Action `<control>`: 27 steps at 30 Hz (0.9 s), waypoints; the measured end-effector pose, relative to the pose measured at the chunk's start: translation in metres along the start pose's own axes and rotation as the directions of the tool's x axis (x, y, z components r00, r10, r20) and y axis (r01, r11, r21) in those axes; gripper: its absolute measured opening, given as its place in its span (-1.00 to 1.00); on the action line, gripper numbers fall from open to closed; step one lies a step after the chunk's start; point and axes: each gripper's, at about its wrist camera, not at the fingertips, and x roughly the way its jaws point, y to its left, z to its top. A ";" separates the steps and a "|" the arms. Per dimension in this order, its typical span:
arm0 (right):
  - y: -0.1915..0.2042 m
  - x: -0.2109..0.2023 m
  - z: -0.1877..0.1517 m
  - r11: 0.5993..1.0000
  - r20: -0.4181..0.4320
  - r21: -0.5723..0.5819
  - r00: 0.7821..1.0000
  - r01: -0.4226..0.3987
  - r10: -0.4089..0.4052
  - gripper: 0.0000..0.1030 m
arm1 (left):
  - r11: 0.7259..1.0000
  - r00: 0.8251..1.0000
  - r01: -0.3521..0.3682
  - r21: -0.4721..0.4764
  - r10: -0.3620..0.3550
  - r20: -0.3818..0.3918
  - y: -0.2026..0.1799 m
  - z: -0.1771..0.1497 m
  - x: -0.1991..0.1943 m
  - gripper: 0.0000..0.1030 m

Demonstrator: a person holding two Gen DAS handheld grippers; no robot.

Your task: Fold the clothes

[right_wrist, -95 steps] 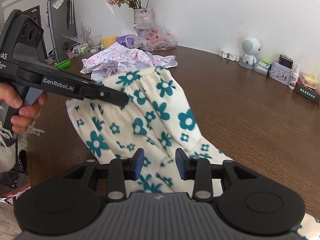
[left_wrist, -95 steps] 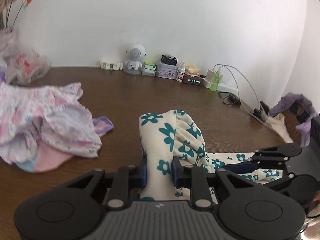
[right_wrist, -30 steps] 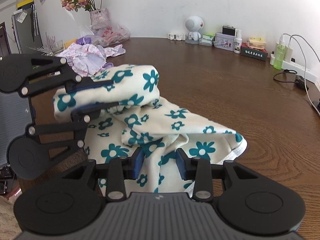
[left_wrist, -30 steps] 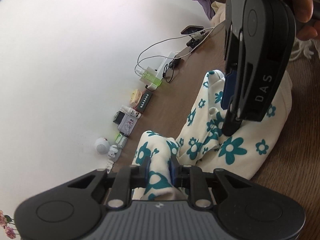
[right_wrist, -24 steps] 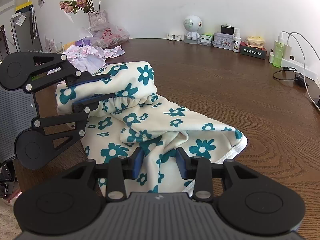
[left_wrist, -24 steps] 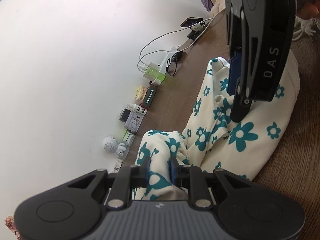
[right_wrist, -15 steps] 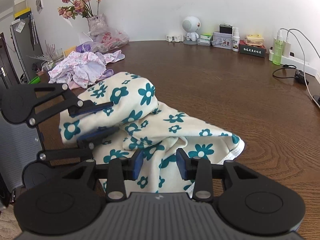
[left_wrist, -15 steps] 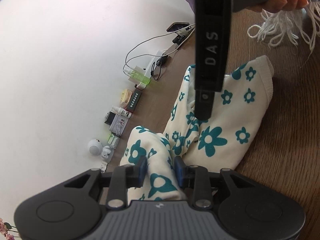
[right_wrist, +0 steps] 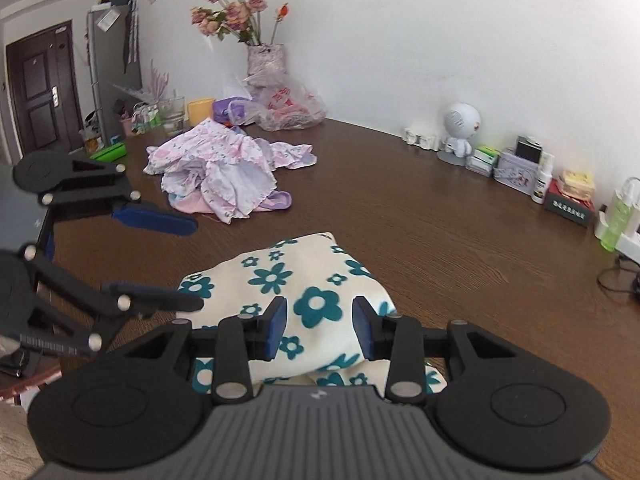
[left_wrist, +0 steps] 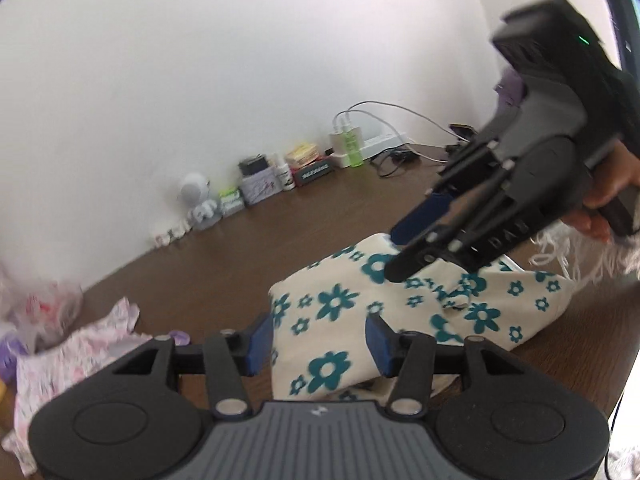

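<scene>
Now your left claw (left_wrist: 319, 340) hangs above the near edge of the folded flowered garment (left_wrist: 404, 320), its jaws opening with the cloth below and between them but not pinched. Your right claw (right_wrist: 319, 330) sits over the same bundle, jaws at a middling gap; the cloth bulges up between the blue pads (right_wrist: 277, 328), though it's hard to tell whether they press on it or just clear it. The garment lies on the brown desk (right_wrist: 460, 240), directly under both claws. Ahead and left of your right claw is a crumpled pink-and-lilac pile of clothes (right_wrist: 224, 172), well apart from the flowered one. Farther on, against the wall, a vase of flowers (right_wrist: 264, 56). Ahead and right, a row of small items along the wall, among them a white round figurine (right_wrist: 460, 132).
</scene>
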 end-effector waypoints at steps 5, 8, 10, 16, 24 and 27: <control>0.003 0.025 -0.004 0.998 -0.055 -0.052 0.998 0.022 -0.025 -0.28 | 0.949 0.991 0.080 -0.305 -0.108 -0.076 0.056 -0.013 0.014 0.09; -0.005 0.027 -0.010 1.000 -0.066 -0.017 0.998 0.007 -0.008 -0.23 | 0.874 0.971 0.170 -0.455 -0.229 -0.076 0.075 -0.027 0.021 0.17; -0.007 0.027 -0.013 1.000 -0.069 -0.004 0.998 0.002 -0.002 -0.21 | 0.812 0.950 0.229 -0.536 -0.306 -0.058 0.084 -0.033 0.031 0.17; -0.013 0.027 -0.017 1.000 -0.066 0.025 0.998 -0.013 0.015 -0.18 | 0.717 0.919 0.286 -0.635 -0.393 -0.031 0.095 -0.039 0.055 0.19; -0.019 0.026 -0.023 0.998 -0.060 0.060 0.998 -0.020 0.023 -0.15 | 0.658 0.889 0.337 -0.674 -0.459 -0.003 0.093 -0.037 0.081 0.21; -0.023 0.026 -0.027 0.996 -0.057 0.083 0.998 -0.021 0.025 -0.15 | 0.610 0.877 0.361 -0.705 -0.479 0.034 0.094 -0.038 0.088 0.20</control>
